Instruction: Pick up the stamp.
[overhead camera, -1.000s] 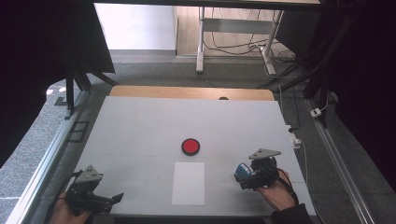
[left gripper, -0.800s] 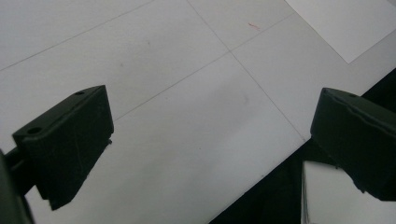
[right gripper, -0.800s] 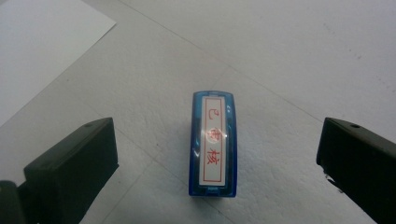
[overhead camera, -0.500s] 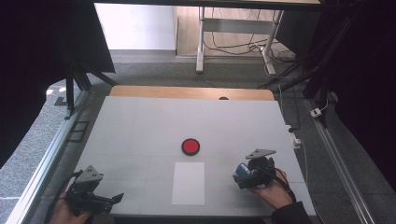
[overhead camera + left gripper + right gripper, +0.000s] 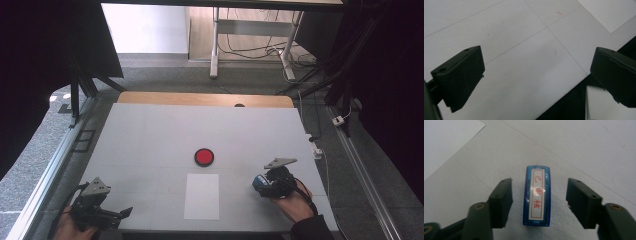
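A blue rectangular stamp (image 5: 537, 196) with a white label of red characters lies flat on the white table, between the jaws of my right gripper (image 5: 540, 186). The jaws have just been closing, and a gap remains on each side of the stamp. In the high view the stamp (image 5: 258, 181) and right gripper (image 5: 262, 187) are at the near right. My left gripper (image 5: 123, 214) rests at the near left corner, open (image 5: 536, 67) with nothing between its jaws. A red round pad (image 5: 204, 157) sits mid-table, and a white sheet (image 5: 202, 196) lies just in front of it.
The table's near edge (image 5: 574, 87) runs right under the left gripper's jaws, with dark space beyond it. A wooden strip (image 5: 200, 99) borders the table's far side. Cables and desk legs stand on the floor behind.
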The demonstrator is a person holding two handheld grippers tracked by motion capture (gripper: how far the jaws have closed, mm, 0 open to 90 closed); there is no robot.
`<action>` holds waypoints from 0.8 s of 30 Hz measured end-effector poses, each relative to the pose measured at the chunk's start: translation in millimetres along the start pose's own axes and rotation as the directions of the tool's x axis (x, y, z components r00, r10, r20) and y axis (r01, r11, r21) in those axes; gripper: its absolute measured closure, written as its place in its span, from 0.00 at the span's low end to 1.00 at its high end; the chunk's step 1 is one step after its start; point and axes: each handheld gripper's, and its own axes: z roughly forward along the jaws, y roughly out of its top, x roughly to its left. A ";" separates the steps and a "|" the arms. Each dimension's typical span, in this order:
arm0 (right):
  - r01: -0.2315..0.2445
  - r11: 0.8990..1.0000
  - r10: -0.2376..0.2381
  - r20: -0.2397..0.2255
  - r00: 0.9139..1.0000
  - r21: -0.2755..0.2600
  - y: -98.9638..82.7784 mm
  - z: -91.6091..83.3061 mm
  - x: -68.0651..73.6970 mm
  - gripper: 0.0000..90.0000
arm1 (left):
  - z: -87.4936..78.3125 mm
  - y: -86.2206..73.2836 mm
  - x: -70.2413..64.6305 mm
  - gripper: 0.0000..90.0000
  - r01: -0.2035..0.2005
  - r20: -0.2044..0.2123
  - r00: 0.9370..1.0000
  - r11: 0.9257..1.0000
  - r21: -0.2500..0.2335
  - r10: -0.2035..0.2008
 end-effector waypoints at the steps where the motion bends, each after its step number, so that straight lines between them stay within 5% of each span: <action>1: 0.000 1.000 0.000 0.000 1.000 0.000 0.0 0.0 0.0 0.47 | 0.0 0.0 0.0 0.00 0.000 0.000 1.000 1.000 0.000 0.000; 10: -0.002 1.000 0.003 -0.043 0.999 0.013 1.6 -0.8 -4.0 0.77 | 0.0 0.0 -0.1 0.00 -0.001 -0.001 1.000 1.000 0.001 0.001; 24: 0.019 1.000 -0.020 -0.052 0.998 -0.018 2.4 -10.2 -5.7 0.78 | -0.2 -0.2 0.2 0.00 0.004 -0.004 1.000 1.000 -0.001 -0.004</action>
